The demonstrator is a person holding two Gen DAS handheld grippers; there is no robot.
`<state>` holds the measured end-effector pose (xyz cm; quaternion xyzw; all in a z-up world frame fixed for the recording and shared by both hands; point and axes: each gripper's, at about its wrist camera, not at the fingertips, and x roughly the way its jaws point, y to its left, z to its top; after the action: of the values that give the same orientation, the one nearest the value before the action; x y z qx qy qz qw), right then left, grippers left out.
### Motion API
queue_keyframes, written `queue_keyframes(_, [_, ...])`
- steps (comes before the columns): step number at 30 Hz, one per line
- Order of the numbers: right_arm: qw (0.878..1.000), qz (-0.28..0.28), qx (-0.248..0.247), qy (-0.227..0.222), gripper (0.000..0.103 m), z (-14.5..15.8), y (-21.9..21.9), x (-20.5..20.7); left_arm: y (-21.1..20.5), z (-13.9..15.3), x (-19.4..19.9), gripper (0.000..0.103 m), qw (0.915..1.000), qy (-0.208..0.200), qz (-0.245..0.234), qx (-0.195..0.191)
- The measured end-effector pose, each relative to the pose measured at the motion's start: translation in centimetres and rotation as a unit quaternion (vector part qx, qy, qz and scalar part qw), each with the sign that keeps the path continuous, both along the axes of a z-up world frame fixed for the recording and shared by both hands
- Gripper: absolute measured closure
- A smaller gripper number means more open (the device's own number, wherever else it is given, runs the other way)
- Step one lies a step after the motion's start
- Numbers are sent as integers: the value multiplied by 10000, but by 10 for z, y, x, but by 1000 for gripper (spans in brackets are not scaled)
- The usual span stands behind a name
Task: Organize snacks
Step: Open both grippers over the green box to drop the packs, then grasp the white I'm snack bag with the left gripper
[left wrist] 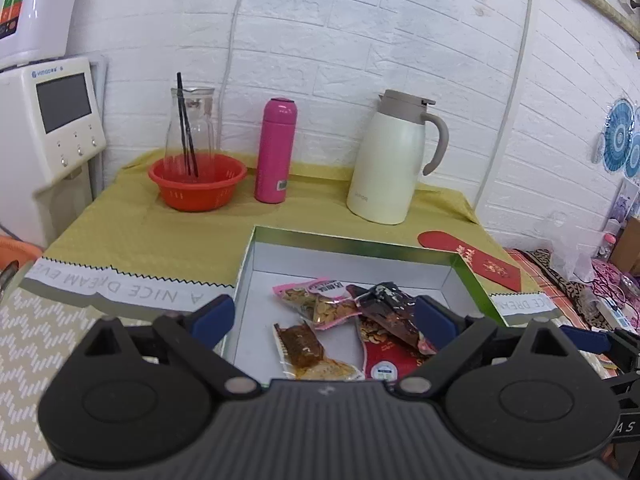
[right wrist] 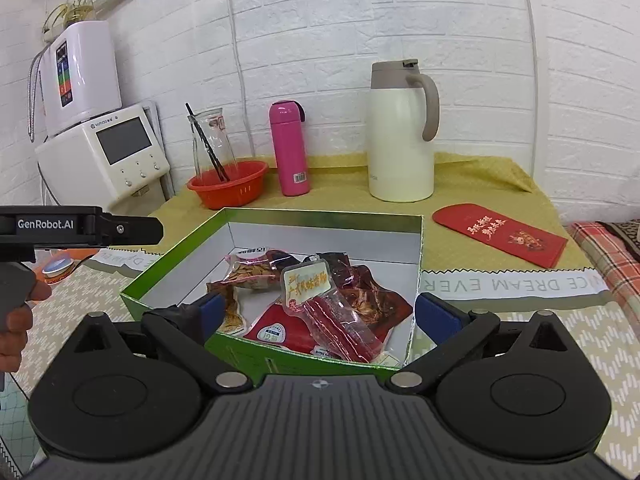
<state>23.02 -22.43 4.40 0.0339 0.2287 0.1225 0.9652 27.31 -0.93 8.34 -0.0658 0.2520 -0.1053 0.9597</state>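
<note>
A green box (left wrist: pixel 352 242) with a white inside holds several snack packets: a pink peanut packet (left wrist: pixel 320 302), a dark packet (left wrist: pixel 390 310), a brown packet (left wrist: pixel 302 344) and a red packet (left wrist: pixel 386 360). My left gripper (left wrist: pixel 324 316) is open and empty, hovering over the box's near side. In the right wrist view the box (right wrist: pixel 280 216) also holds a clear sausage packet (right wrist: pixel 340 320) with a yellow label, lying on top. My right gripper (right wrist: pixel 318 312) is open and empty above the box's near edge. The left gripper's body (right wrist: pixel 80 228) shows at the left.
On the yellow cloth behind the box stand a red basin (right wrist: pixel 230 184) with a glass carafe (right wrist: pixel 212 144), a pink bottle (right wrist: pixel 290 148) and a cream thermos jug (right wrist: pixel 400 132). A red envelope (right wrist: pixel 500 236) lies to the right. A white appliance (right wrist: pixel 104 152) stands at the left.
</note>
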Motion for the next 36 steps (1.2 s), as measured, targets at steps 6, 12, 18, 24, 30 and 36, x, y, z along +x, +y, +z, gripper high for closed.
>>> queue_keyframes(6, [9990,223,-85,-372,0,14,4,-59,6,14,-55,8,9995,103,-285,6])
queue_keyframes(12, [9937,620,745,-558,0,10,1,-114,27,11,-118,8,9985,24,-493,-255])
queue_keyframes(18, [9934,950,581,-290,0,-10,20,-149,53,-17,-167,8,9975,138,-304,-622])
queue_keyframes(24, [9909,1317,293,9,0,-37,55,-175,71,-50,-190,8,9938,581,-306,-892])
queue_keyframes(30, [9809,1925,29,266,0,-50,107,-171,85,-62,-204,8,9927,686,-424,-898])
queue_keyframes(36, [9752,2169,-389,213,0,-58,143,-156,93,-69,-199,8,9901,826,-509,-1011])
